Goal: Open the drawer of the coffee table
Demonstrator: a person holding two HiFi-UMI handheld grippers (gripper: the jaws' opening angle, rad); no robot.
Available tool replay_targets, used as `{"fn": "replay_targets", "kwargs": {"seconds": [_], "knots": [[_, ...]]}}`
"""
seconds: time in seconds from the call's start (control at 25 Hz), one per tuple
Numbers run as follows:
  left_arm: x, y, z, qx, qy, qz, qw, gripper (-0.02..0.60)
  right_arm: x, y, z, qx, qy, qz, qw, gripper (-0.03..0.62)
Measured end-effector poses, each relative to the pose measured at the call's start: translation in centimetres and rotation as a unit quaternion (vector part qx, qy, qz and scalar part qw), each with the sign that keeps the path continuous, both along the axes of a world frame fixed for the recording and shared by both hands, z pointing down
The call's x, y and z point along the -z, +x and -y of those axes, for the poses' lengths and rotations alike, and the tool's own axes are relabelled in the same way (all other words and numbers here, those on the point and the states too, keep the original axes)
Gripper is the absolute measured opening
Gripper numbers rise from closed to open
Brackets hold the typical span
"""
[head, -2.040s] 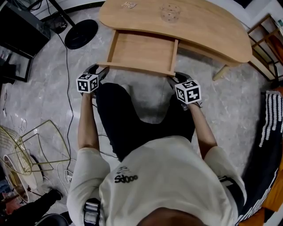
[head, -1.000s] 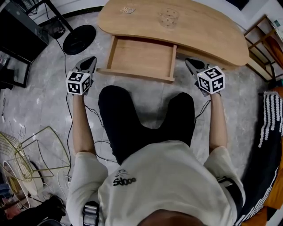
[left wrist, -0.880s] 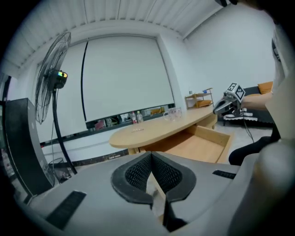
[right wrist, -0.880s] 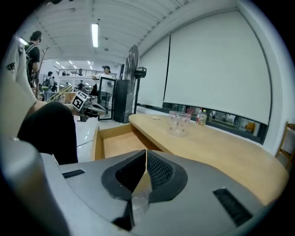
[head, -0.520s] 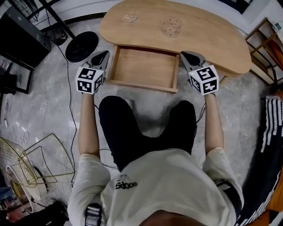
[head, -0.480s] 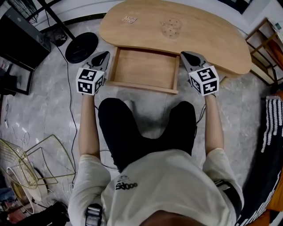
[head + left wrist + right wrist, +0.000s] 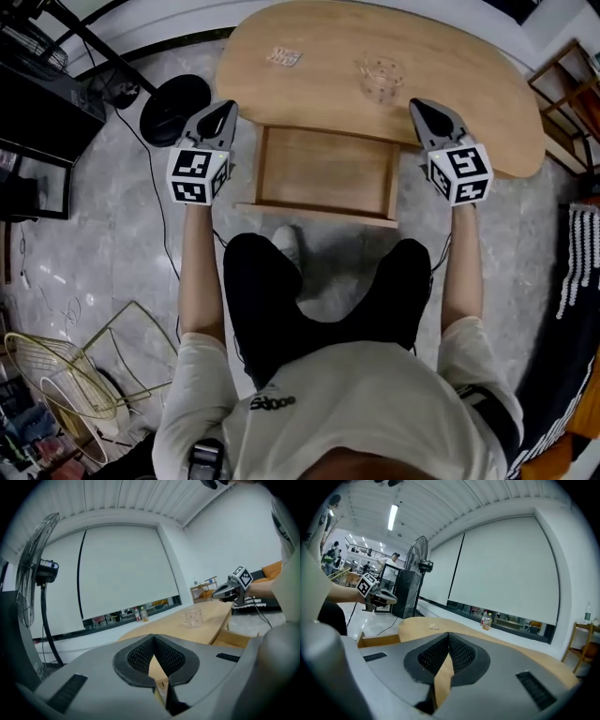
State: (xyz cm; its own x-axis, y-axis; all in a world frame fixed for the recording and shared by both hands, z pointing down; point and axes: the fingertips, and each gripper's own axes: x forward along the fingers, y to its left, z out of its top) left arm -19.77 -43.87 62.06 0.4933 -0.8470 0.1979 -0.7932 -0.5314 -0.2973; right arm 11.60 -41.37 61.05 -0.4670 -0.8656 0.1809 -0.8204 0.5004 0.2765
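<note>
The wooden coffee table [image 7: 450, 56] fills the top of the head view, and its drawer [image 7: 326, 172] stands pulled out toward the person, with nothing visible inside. My left gripper [image 7: 228, 107] hovers beside the drawer's left side, over the table's edge, jaws shut on nothing. Level with it on the drawer's right side, my right gripper [image 7: 418, 104] is also shut and holds nothing. In the left gripper view the shut jaws [image 7: 154, 640] face across the table top [image 7: 173, 631]. The right gripper view has its shut jaws [image 7: 449, 637] facing the table top [image 7: 417, 623] and the drawer [image 7: 377, 641].
A clear glass [image 7: 380, 79] and a small wrapper [image 7: 284, 57] sit on the table top. A fan's black round base [image 7: 175, 105] and cables lie left of the table, with a black cabinet [image 7: 37, 131] beyond. A gold wire rack [image 7: 66, 375] is lower left and a wooden shelf [image 7: 562, 84] right.
Both grippers have left the drawer's front corners, risen and moved forward along its sides to the table's edge. The drawer stays pulled out.
</note>
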Motion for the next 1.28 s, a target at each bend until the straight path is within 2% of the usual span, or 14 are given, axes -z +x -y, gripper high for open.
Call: {"fn": "replay_targets", "kwargs": {"seconds": [0.16, 0.36, 0.6, 0.72, 0.84, 1.0, 1.28], "knots": [[7.5, -0.7, 2.9, 0.001, 0.005, 0.016, 0.9999, 0.018, 7.6, 0.2, 1.9, -0.024, 0.001, 0.0, 1.0, 0.006], [16.8, -1.0, 4.8, -0.008, -0.018, 0.023, 0.9996, 0.018, 18.2, 1.4, 3.3, -0.049, 0.001, 0.002, 0.999, 0.006], [28.8, 0.0, 5.5, -0.02, -0.028, 0.02, 0.9992, 0.018, 30.8, 2.4, 3.1, -0.068, -0.004, -0.022, 0.997, 0.006], [35.5, 0.6, 5.0, -0.02, -0.017, 0.027, 0.9993, 0.018, 37.3, 3.1, 1.9, -0.072, 0.0, -0.032, 0.997, 0.006], [41.6, 1.6, 3.7, -0.028, 0.004, 0.047, 0.9985, 0.018, 43.3, 4.5, 0.1, -0.085, 0.006, -0.036, 0.996, 0.006], [47.9, 3.2, 0.5, -0.038, 0.01, 0.022, 0.999, 0.018, 49.5, 5.4, -3.6, -0.092, 0.016, -0.034, 0.995, 0.006], [54.0, 6.8, -8.7, -0.044, 0.031, 0.007, 0.9985, 0.018, 54.3, 7.3, -12.7, -0.092, 0.018, -0.042, 0.995, 0.006]]}}
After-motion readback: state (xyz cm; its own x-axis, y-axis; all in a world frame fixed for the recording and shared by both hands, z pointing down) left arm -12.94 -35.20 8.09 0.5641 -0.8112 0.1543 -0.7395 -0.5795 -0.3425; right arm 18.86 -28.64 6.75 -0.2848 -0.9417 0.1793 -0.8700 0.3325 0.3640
